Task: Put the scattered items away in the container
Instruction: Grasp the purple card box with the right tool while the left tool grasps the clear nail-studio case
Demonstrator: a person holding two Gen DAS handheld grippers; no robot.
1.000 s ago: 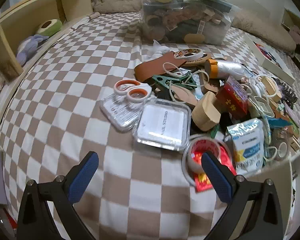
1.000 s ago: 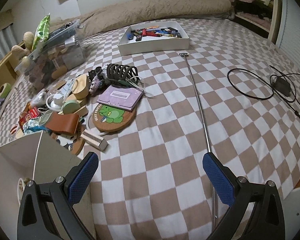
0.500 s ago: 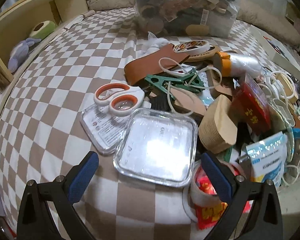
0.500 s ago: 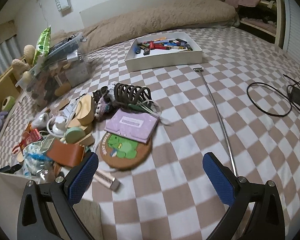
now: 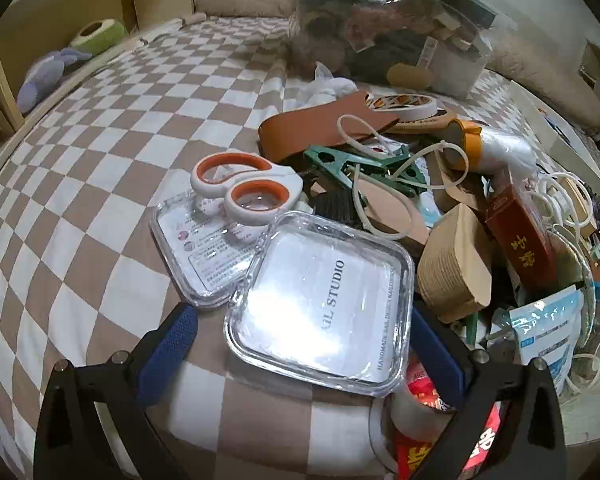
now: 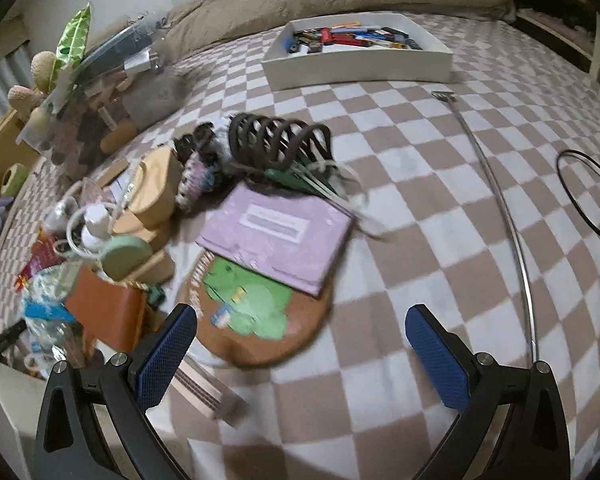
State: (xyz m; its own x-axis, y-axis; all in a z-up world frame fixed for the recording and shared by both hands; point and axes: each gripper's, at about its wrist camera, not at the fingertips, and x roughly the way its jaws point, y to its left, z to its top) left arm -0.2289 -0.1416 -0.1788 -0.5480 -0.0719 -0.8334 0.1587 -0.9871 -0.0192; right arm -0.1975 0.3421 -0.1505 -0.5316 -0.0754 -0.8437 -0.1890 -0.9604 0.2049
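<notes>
My left gripper point(image 5: 300, 352) is open, its blue pads on either side of a clear square plastic case point(image 5: 320, 300) with a white card inside. Orange-and-white scissors point(image 5: 244, 190) lie on a second clear case point(image 5: 204, 256) just beyond. A pile of clutter sits to the right: a brown leather pouch point(image 5: 312, 126), green clip point(image 5: 360, 168), red box point(image 5: 520, 236) and tape roll point(image 5: 412, 412). My right gripper point(image 6: 300, 352) is open and empty above a round frog coaster point(image 6: 260, 316) and a purple booklet point(image 6: 280, 232). A white container's corner point(image 6: 0, 400) shows at the lower left.
A clear storage bin point(image 5: 388, 32) full of items stands at the back. A white tray of pens point(image 6: 356, 56), a thin metal rod point(image 6: 500, 200) and a black cable point(image 6: 588, 200) lie on the checkered bed point(image 6: 420, 240). A wooden shelf point(image 5: 80, 12) runs along the left.
Both grippers have moved forward and lower toward the pile. The clear case now lies between my left pads, and the frog coaster is close under my right gripper.
</notes>
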